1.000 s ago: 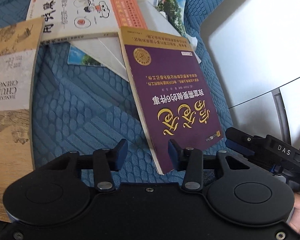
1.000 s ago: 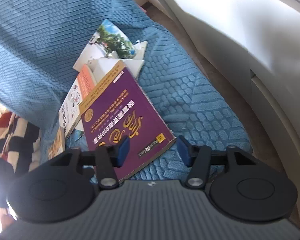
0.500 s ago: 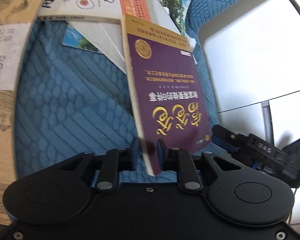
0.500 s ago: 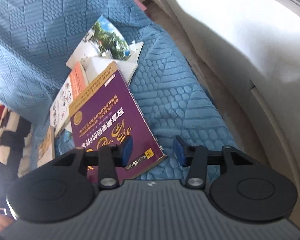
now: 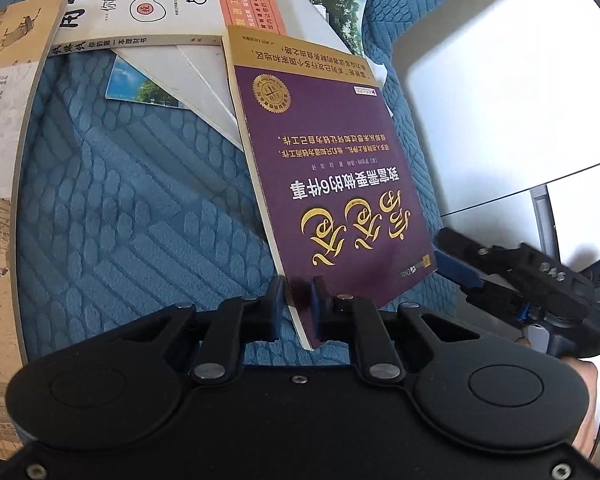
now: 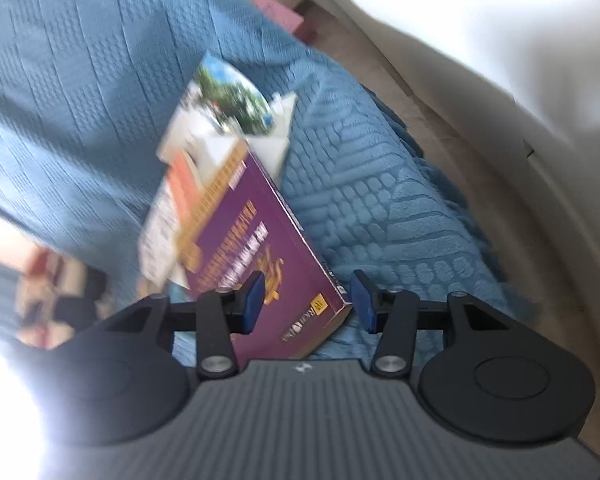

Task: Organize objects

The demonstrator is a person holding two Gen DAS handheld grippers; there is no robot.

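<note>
Since the earlier frame the left gripper (image 5: 298,304) has been closing; its jaws now pinch the near corner of the purple, gold-lettered paperback book (image 5: 332,184), lifted off the blue quilted cover (image 5: 132,216). The right gripper (image 6: 306,300) is spread astride the book's near right corner, untouching. Support there is advised before lifting.

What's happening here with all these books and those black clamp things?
A person is tidying books scattered on a blue bedspread. The left gripper has just closed on the near corner of the purple book, tilting it up. The right gripper sits open around the book's other near corner, not gripping.
</note>
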